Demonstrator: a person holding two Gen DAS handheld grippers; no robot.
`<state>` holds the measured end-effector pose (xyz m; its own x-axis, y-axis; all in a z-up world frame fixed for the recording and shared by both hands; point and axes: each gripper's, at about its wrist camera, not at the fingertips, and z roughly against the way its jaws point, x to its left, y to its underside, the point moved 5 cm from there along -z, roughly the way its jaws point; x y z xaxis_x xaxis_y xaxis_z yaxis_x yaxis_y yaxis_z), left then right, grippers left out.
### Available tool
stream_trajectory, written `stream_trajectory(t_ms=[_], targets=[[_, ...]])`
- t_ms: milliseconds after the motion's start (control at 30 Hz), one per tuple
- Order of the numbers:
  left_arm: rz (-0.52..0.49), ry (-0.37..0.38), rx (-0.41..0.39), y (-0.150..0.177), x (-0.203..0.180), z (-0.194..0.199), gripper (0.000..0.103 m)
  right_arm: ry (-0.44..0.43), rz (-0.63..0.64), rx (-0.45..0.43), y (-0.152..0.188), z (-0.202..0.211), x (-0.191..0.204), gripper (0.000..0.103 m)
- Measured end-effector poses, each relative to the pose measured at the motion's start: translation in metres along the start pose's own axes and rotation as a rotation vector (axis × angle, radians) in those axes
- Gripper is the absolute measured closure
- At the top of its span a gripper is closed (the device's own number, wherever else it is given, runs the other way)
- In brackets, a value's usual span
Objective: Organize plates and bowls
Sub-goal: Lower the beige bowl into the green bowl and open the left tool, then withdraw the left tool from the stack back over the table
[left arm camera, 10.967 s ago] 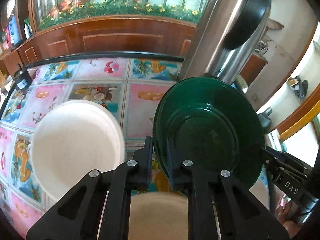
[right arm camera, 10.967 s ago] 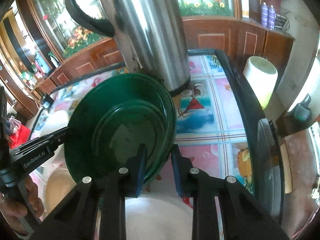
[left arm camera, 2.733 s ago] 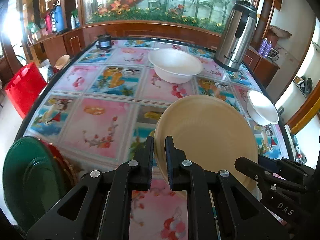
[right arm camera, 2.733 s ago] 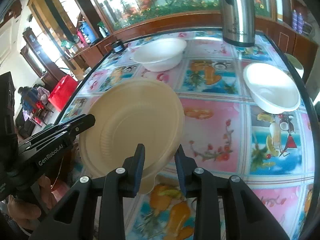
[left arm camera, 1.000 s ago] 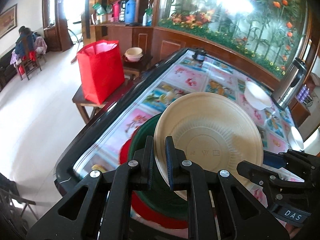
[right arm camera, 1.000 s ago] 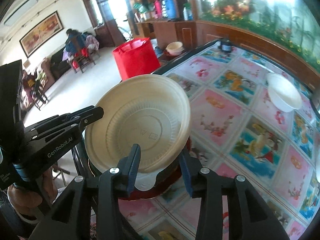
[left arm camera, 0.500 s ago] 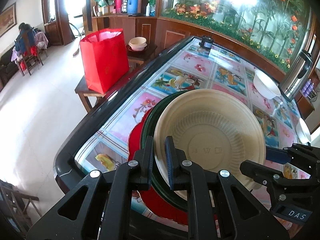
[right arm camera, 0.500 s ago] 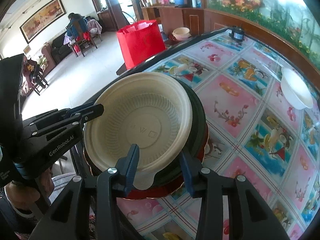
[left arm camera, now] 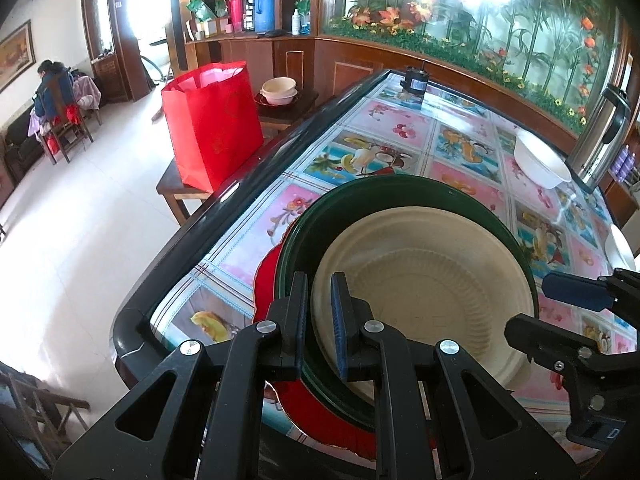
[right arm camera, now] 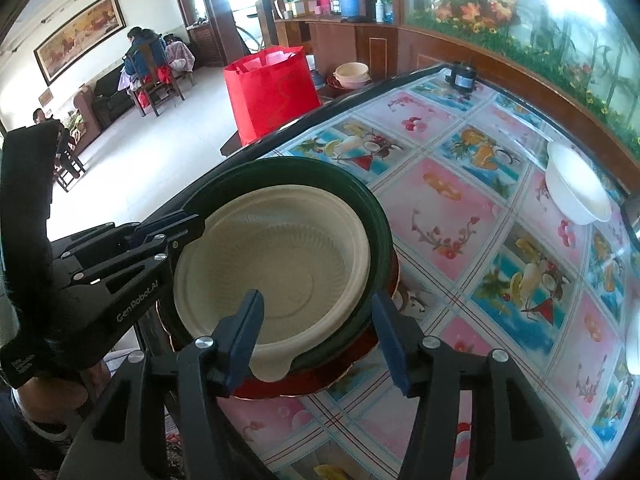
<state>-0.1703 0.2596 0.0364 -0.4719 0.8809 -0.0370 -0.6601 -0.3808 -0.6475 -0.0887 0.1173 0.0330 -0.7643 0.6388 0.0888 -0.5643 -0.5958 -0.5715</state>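
A beige paper plate (left arm camera: 424, 292) lies inside a dark green plate (left arm camera: 360, 200), which rests on a red plate (left arm camera: 268, 280) at the near corner of the patterned table (left arm camera: 224, 200). My left gripper (left arm camera: 320, 316) is shut on the beige plate's left rim. In the right wrist view the beige plate (right arm camera: 280, 260) has its near rim between the fingers of my right gripper (right arm camera: 316, 304). Those jaws are opening and the pads stand clear of the rim. The left gripper (right arm camera: 192, 220) shows there at the plate's left edge.
A white bowl (left arm camera: 540, 160) sits far across the table beside a steel thermos (left arm camera: 600, 140). Another white bowl (left arm camera: 620, 248) is at the right edge. A red bag (left arm camera: 212, 128) stands on a low side table past the table's edge. People sit in the room beyond.
The beige plate has come down and settled into the green plate. The right gripper's jaws have spread apart off the plate's rim. The left gripper keeps its hold.
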Motion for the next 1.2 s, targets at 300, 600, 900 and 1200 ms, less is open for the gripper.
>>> stream_trajectory(t_ms=[300, 600, 900, 1200], targets=[[0.011, -0.02, -0.092, -0.011, -0.001, 0.012, 0.061, -0.032, -0.052, -0.03, 0.002, 0.012, -0.01, 0.039], [-0.002, 0.009, -0.096, -0.017, -0.019, 0.016, 0.058, -0.023, -0.098, -0.047, 0.008, 0.019, -0.026, 0.032], [-0.04, 0.062, -0.095, -0.021, -0.055, 0.019, 0.058, 0.013, -0.168, -0.057, 0.019, 0.026, -0.053, 0.029], [-0.084, 0.104, -0.088, -0.024, -0.092, 0.02, 0.057, 0.031, -0.25, -0.052, 0.036, 0.03, -0.084, 0.025]])
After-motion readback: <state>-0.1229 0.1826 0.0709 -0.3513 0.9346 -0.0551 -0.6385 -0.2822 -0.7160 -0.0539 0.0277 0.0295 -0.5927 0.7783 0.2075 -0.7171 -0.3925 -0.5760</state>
